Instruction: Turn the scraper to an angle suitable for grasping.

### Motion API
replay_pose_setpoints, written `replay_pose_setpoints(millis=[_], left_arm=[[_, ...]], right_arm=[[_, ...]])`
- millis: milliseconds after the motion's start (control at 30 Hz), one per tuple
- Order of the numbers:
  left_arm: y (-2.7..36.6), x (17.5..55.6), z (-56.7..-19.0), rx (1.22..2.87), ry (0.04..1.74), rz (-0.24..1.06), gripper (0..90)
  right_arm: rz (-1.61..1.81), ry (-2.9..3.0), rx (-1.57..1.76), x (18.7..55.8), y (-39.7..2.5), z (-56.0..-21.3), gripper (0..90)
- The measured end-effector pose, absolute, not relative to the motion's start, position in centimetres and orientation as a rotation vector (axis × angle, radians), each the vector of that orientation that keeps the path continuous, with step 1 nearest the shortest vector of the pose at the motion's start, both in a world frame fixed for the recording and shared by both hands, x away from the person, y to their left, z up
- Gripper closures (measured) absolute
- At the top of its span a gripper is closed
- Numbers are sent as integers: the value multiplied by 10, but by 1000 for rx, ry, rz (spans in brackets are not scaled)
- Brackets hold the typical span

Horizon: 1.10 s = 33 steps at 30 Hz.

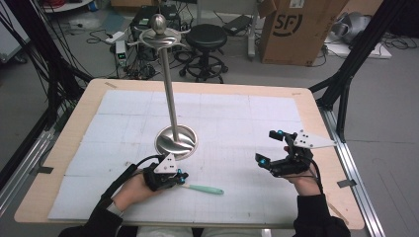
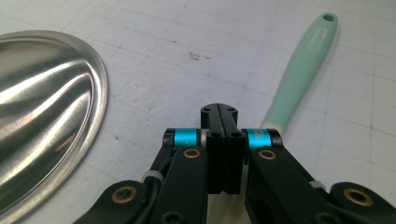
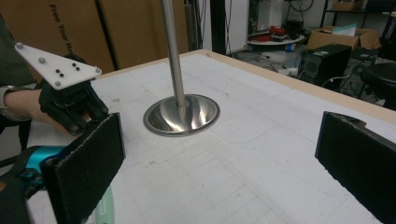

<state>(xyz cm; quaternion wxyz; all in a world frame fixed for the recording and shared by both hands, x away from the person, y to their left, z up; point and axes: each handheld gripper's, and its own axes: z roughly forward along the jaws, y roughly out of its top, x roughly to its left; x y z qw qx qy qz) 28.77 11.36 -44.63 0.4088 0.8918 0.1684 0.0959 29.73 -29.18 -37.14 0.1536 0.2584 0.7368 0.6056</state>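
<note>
A mint-green tool handle [image 1: 205,189] lies flat on the white mat near the front edge; in the left gripper view the handle [image 2: 303,74] runs along the right of my jaws, its near end hidden under the gripper. My left gripper [image 1: 183,177] [image 2: 219,113] rests low on the mat beside that end, shut, with nothing seen between the jaws. My right gripper [image 1: 265,146] [image 3: 224,168] hovers at the right of the table, open wide and holding nothing, facing the metal stand.
A steel stand with a round dished base [image 1: 176,141] [image 2: 42,121] [image 3: 181,114] and a tall pole [image 1: 169,84] topped by hooks stands mid-table, just behind my left hand. A white gridded mat [image 1: 237,118] covers the wooden table. Stool, cardboard box and cables sit beyond.
</note>
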Motion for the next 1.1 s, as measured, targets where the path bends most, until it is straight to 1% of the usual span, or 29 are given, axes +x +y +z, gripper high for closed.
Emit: replay_pose_setpoints(millis=[367,700,833,1000,1100], left_arm=[[124,280,-443,2279,431,218,900],[153,267,-443,2280,424,219,900],[164,258,-444,2269,450,225,900],[170,251,-443,2277,448,242,900],[174,252,-441,2248,427,245,900]], right_arm=[[1726,2109,757,297,-295,-373,2],[1718,2117,754,298,-294,-374,2],[1715,2126,760,298,-293,-375,2],[1714,2126,756,297,-292,-375,2],[1716,2127,759,298,-293,-375,2]])
